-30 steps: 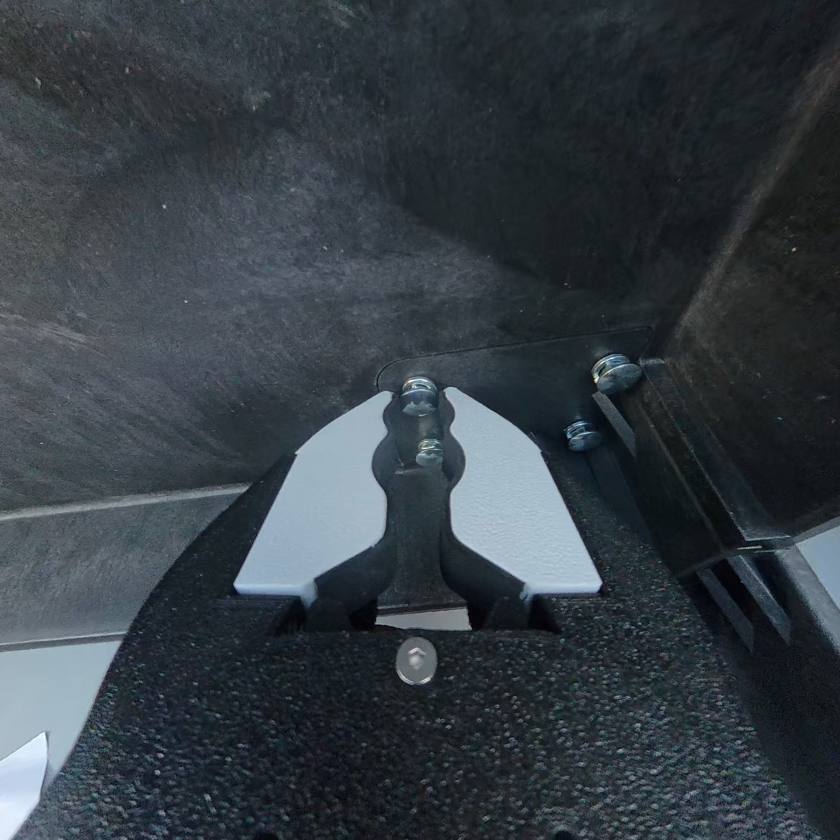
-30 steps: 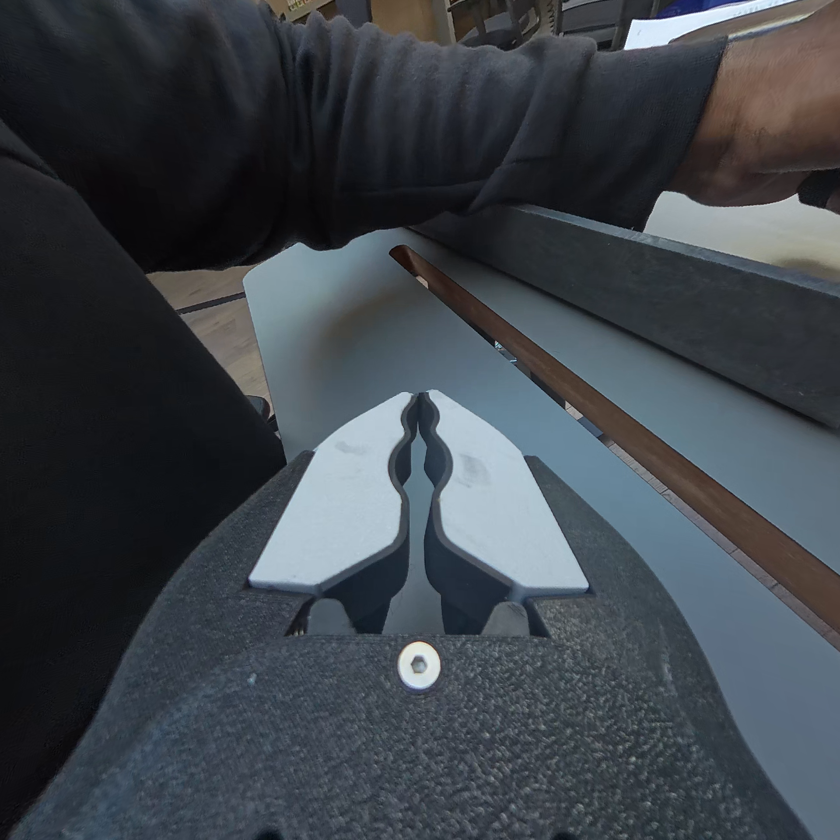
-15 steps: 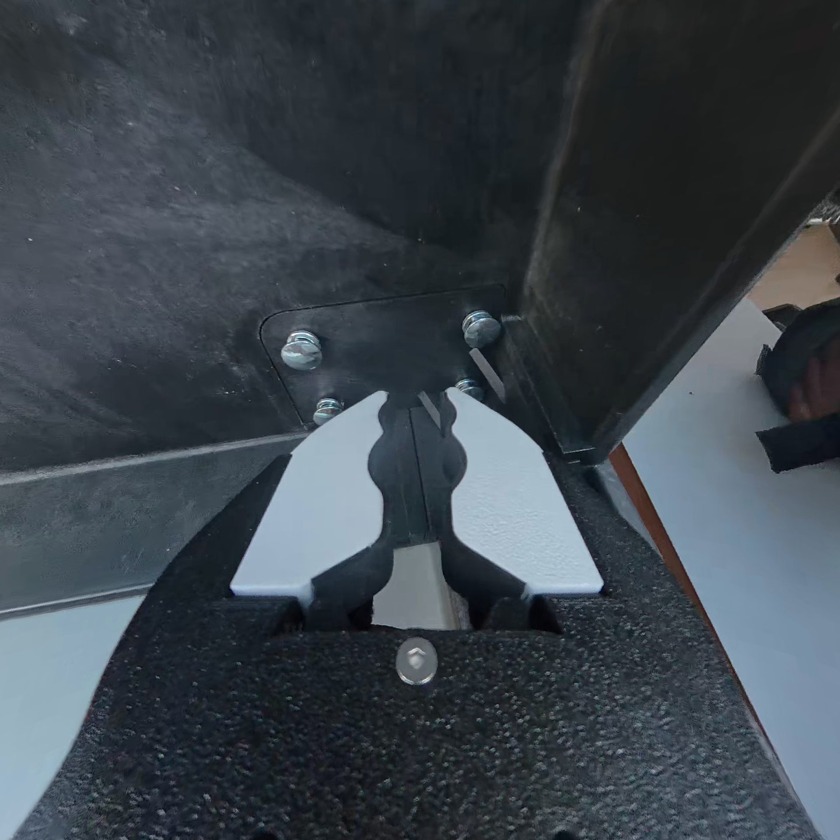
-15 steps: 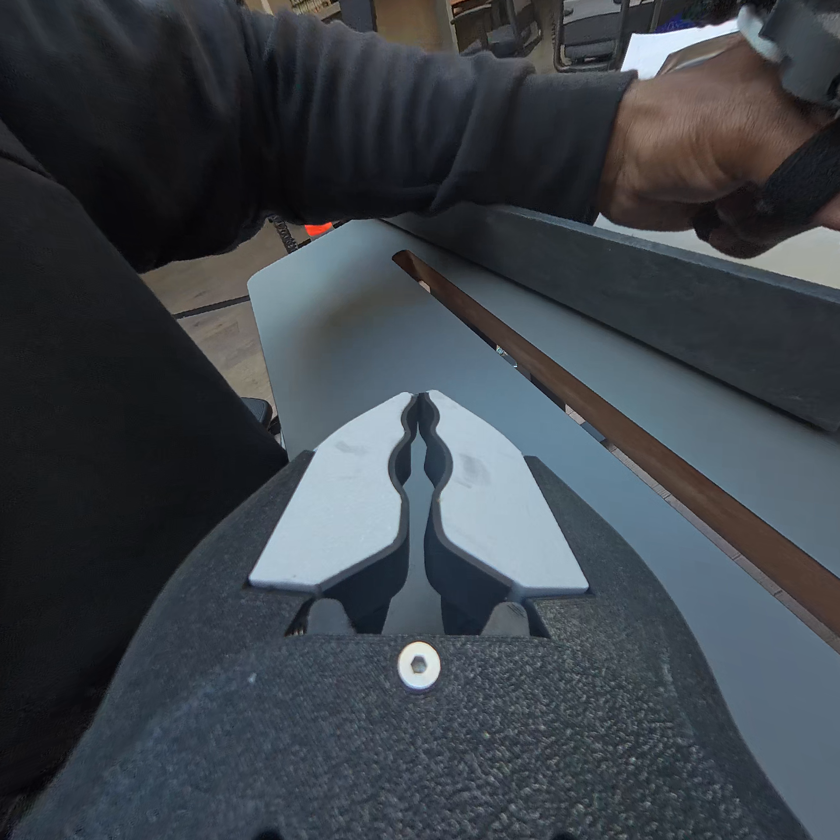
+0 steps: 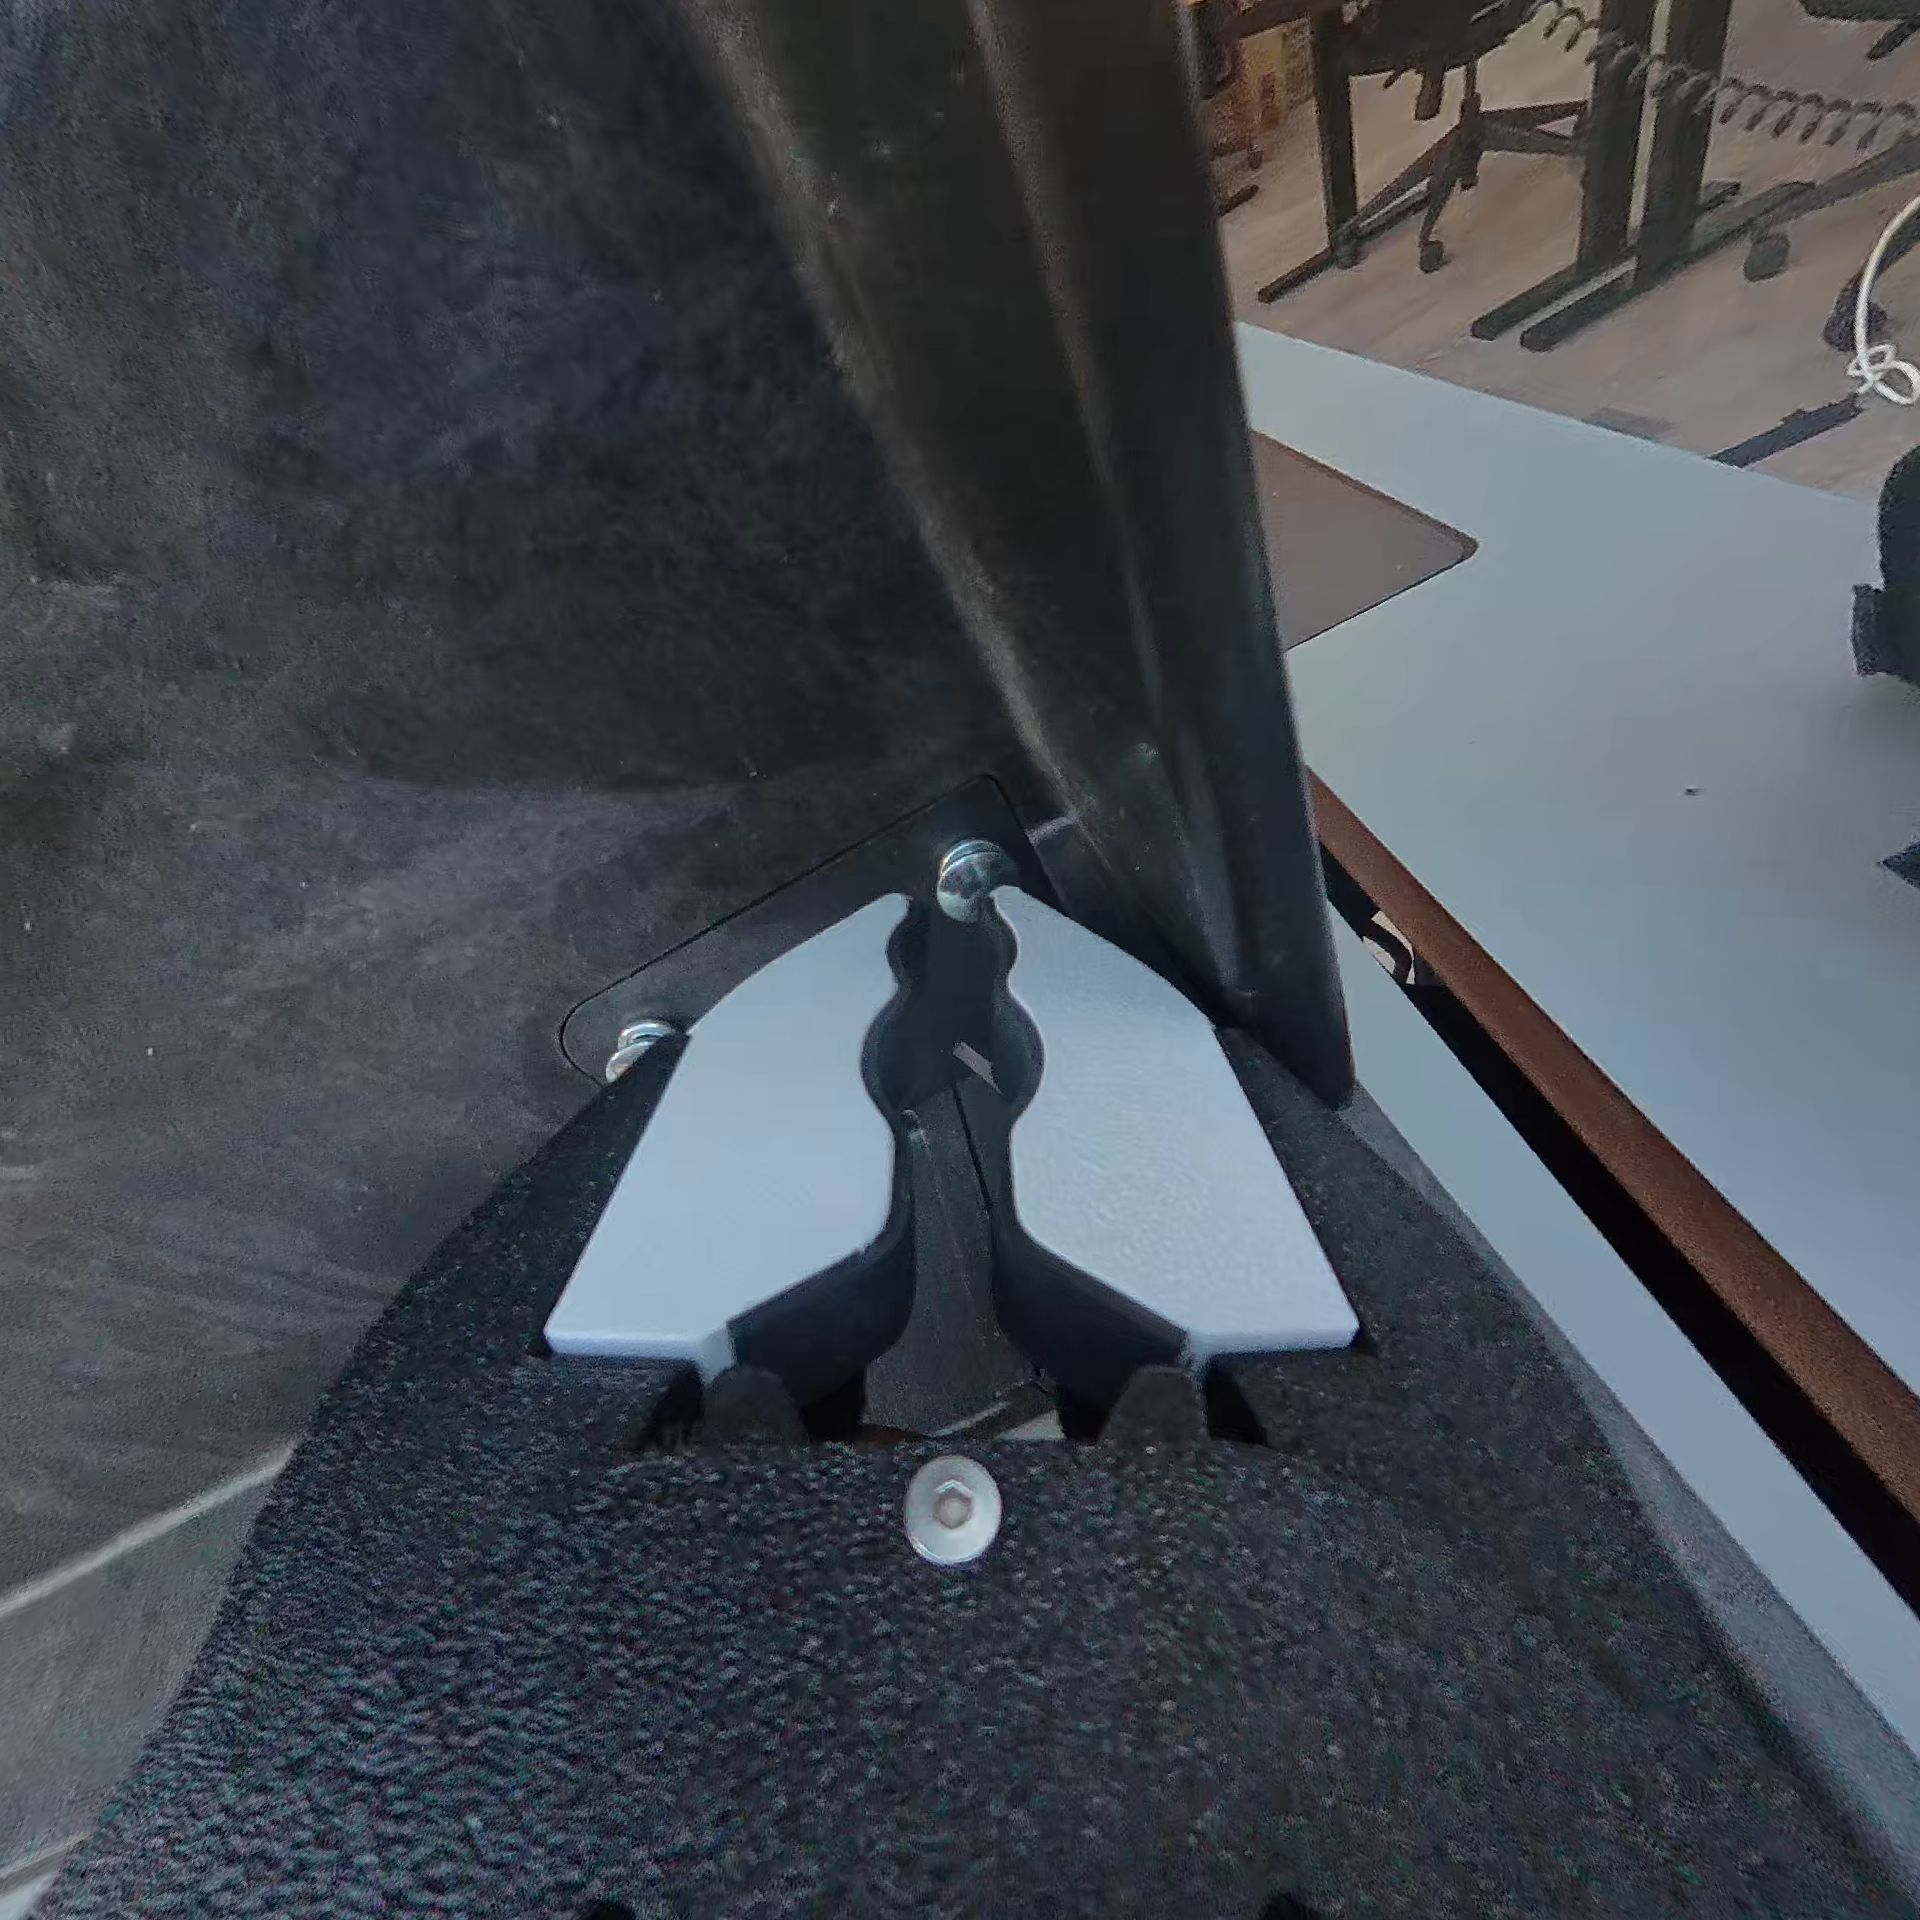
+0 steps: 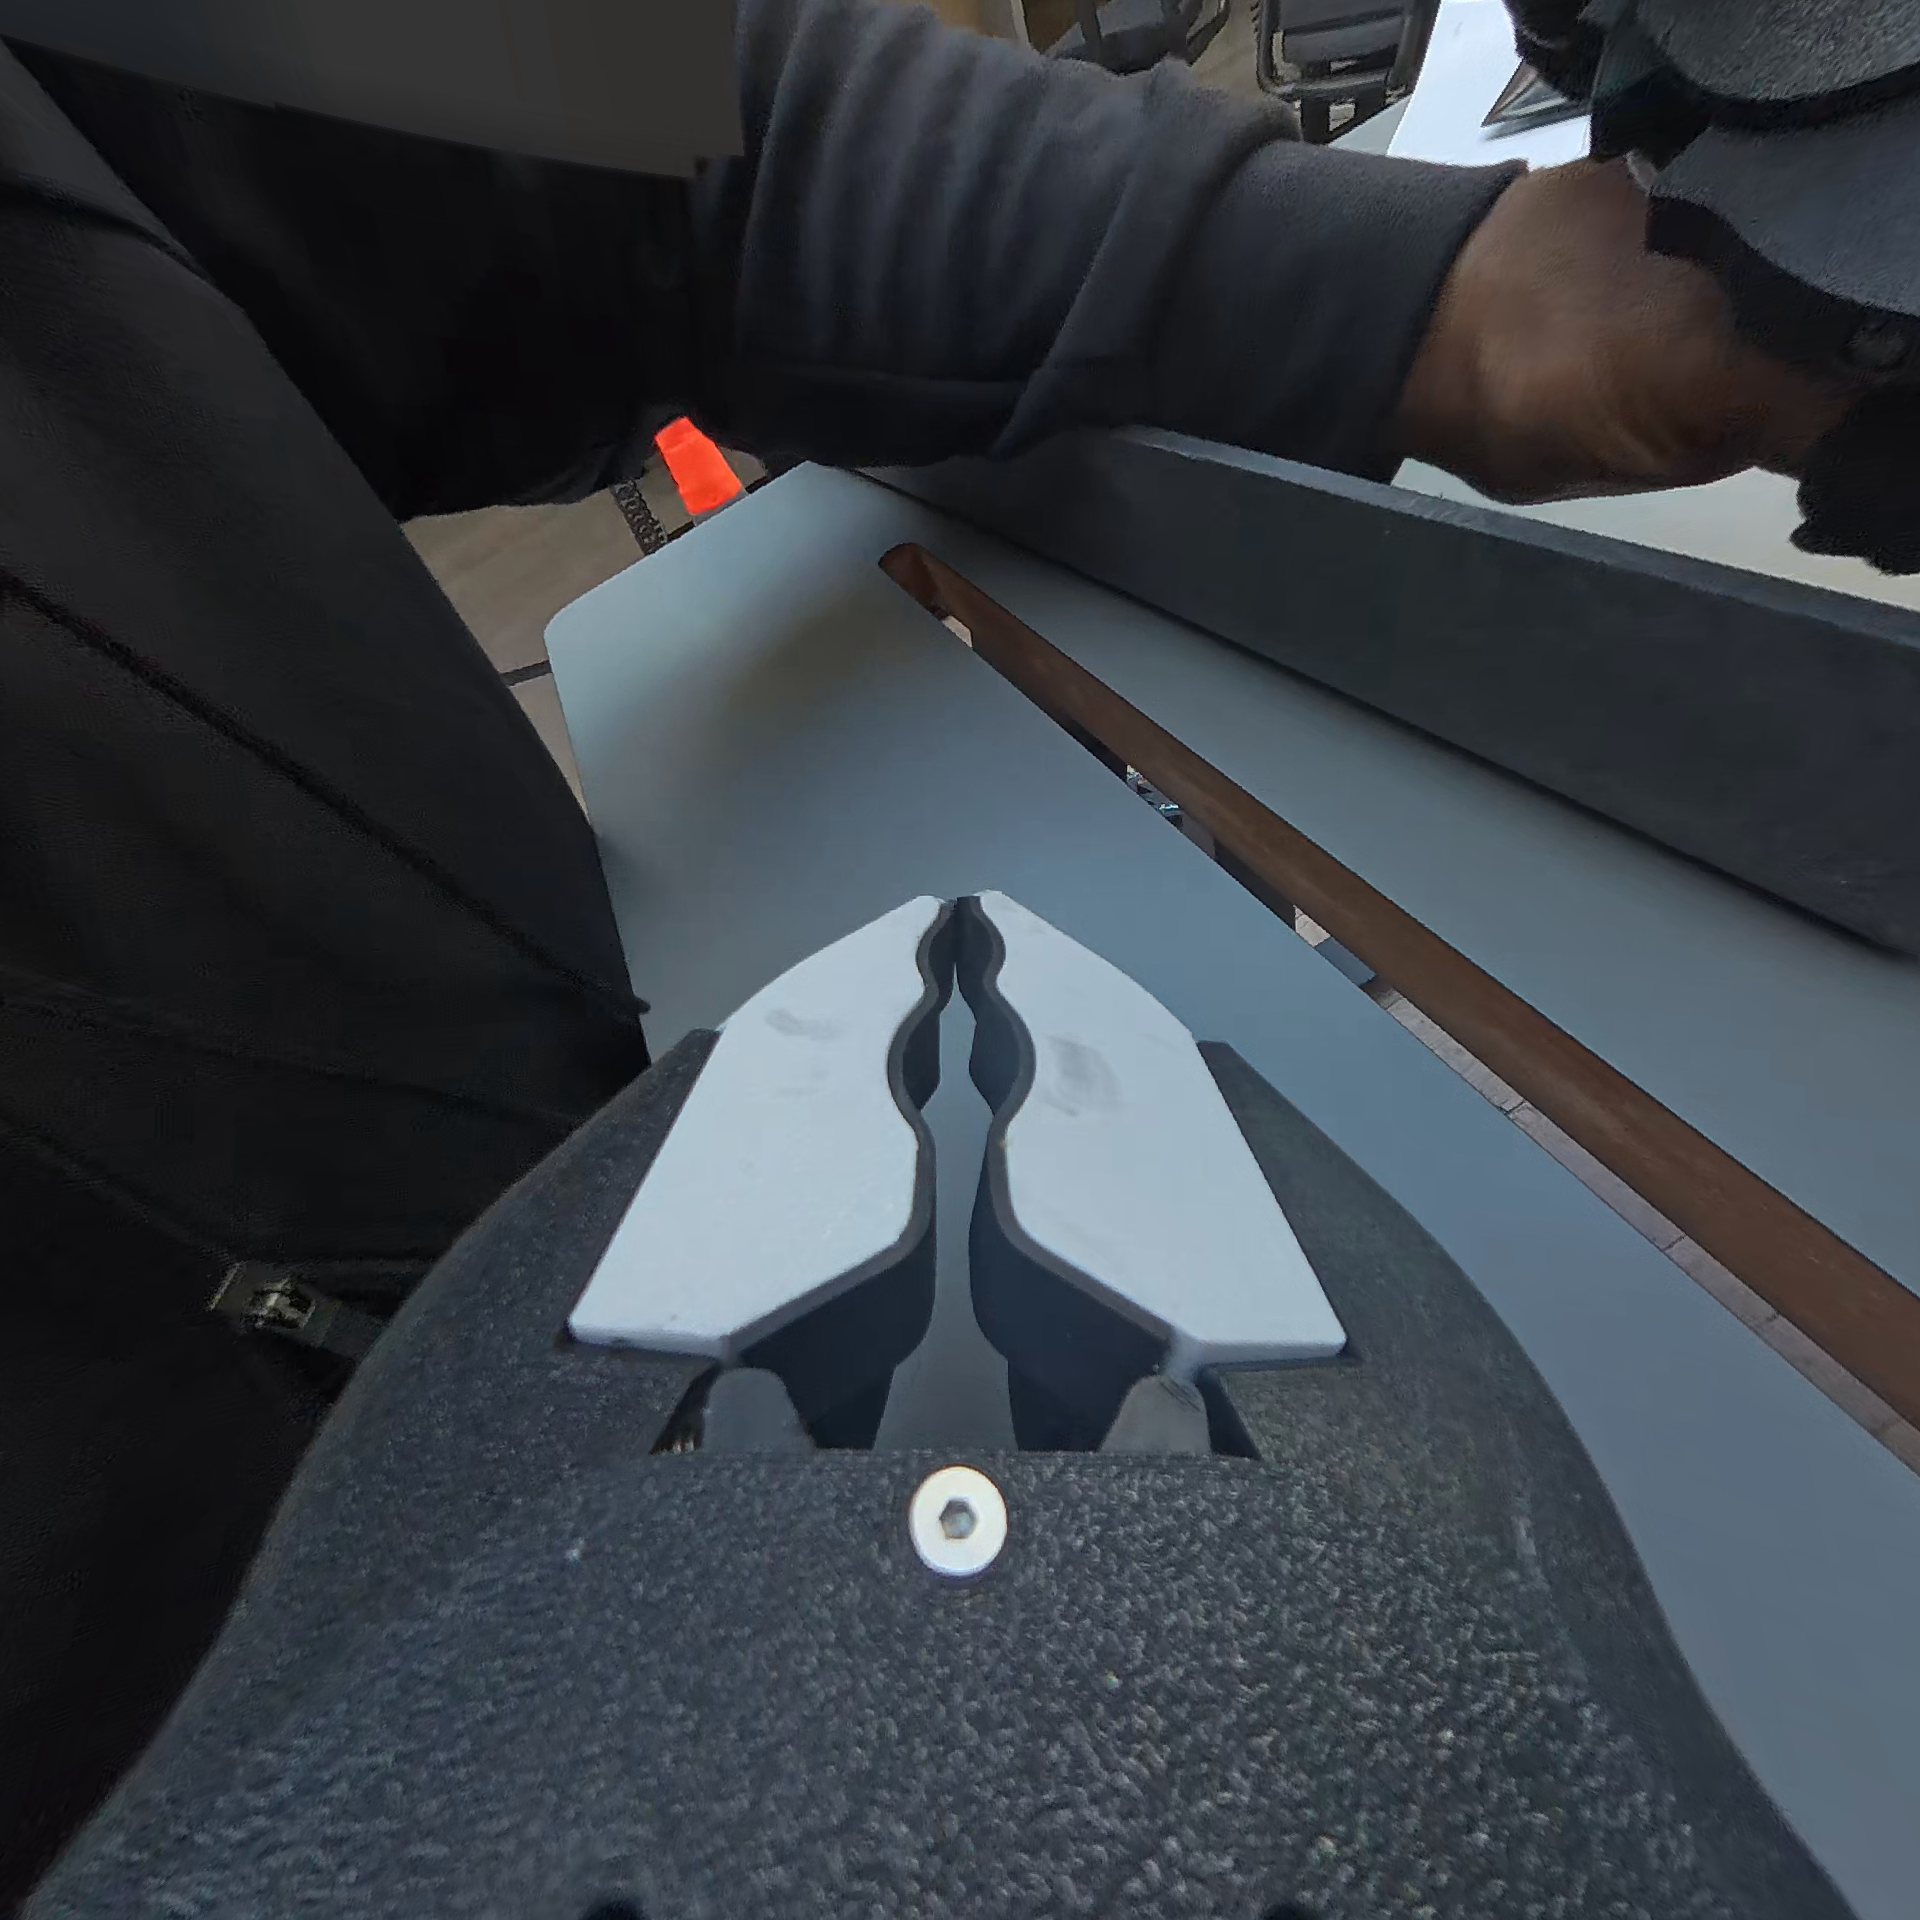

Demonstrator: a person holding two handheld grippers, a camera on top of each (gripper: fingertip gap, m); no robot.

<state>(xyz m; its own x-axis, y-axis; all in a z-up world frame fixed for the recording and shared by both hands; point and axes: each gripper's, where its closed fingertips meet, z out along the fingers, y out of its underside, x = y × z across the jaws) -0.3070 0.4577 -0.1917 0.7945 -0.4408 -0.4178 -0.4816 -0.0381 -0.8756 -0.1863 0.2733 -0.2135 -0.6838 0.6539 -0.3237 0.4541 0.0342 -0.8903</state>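
Black bracket [image 5: 790,935] at left hand-held gripper [image 5: 954,904], fingers slightly parted; right hand-held gripper [image 6: 956,902] clenched, bare, over table edge [image 6: 665,582].

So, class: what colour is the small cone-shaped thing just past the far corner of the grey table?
Bright orange-red, clearest in the right wrist view.

Bolted bracket plate [image 5: 790,914] at the foot of an upright panel [image 5: 1039,416], table [image 5: 1610,727] to its right.
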